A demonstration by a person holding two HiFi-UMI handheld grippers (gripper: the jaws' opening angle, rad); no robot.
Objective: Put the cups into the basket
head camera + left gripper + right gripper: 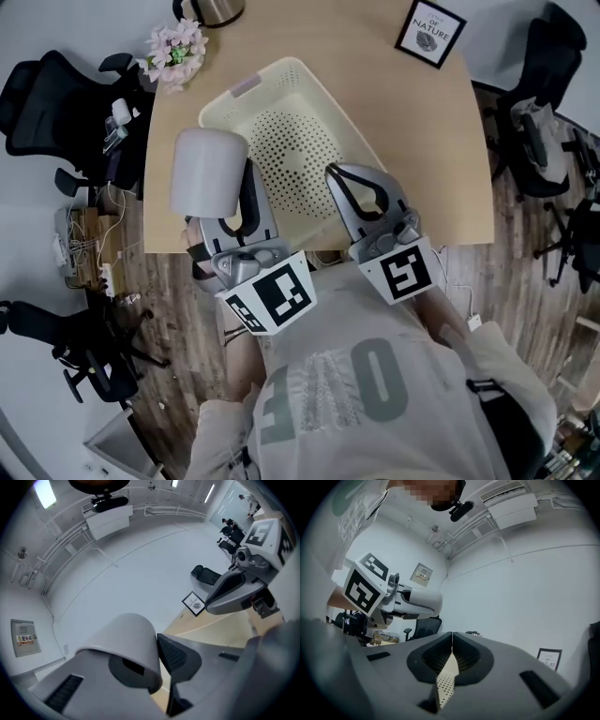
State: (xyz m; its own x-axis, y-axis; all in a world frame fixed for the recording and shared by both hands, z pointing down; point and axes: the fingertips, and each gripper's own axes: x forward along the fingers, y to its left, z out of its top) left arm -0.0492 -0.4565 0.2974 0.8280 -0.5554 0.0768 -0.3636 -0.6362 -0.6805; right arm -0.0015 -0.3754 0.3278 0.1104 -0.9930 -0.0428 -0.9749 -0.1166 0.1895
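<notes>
Head view shows the left gripper clamping the white cup by its wall, likely light, stiff and slippery, the basket just ahead-right, while the right gripper is closed and empty.

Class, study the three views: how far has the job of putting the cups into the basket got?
Done: nothing; no cup shows in the basket, though the grippers hide its near part. In hand: the left gripper is shut on a white cup, held by the basket's left side. The right gripper is shut and empty. Left: lowering that cup in; no other cup is in view.
</notes>
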